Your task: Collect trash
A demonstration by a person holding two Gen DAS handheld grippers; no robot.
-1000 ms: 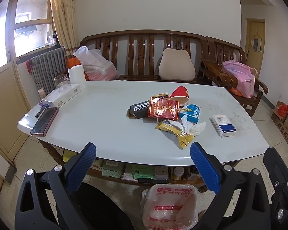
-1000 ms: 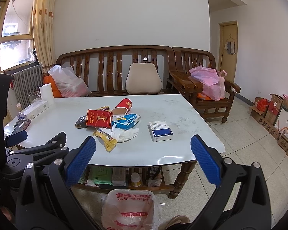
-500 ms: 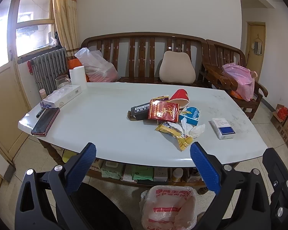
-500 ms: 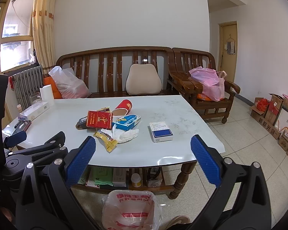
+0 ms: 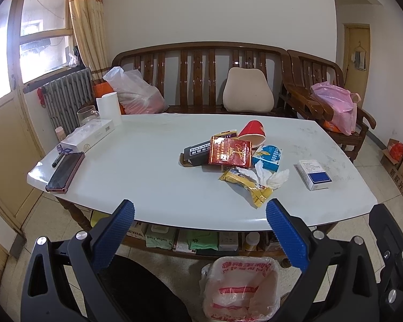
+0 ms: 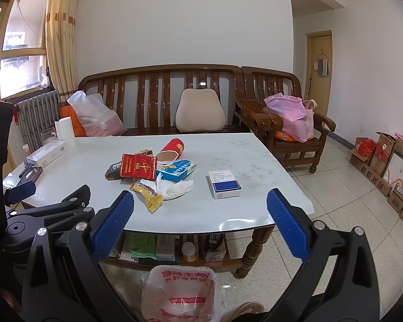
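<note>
A heap of trash lies mid-table: a red cigarette pack (image 5: 230, 152) (image 6: 138, 166), a tipped red paper cup (image 5: 252, 132) (image 6: 172, 149), a black box (image 5: 197, 152), a blue-white carton (image 5: 268, 158) (image 6: 177, 171), a yellow wrapper (image 5: 247, 185) (image 6: 147, 195) and a crumpled tissue (image 5: 270, 175) (image 6: 174, 187). A blue-white box (image 5: 314, 174) (image 6: 224, 184) lies apart to the right. On the floor before the table stands a bin lined with a red-printed bag (image 5: 240, 285) (image 6: 180, 293). My left gripper (image 5: 198, 216) and right gripper (image 6: 200, 212) hang open and empty short of the table's near edge.
The white table (image 5: 147, 177) also holds a phone (image 5: 65, 171), a pen, a long white box (image 5: 88, 136), a paper roll (image 5: 109, 107) and a glass jar. A wooden bench (image 6: 158, 99) with bags stands behind. Cardboard boxes (image 6: 384, 166) line the right wall.
Both views have shifted only slightly; the table sits a touch lower in the left wrist view. Nothing on the table moved and both grippers stayed open.
</note>
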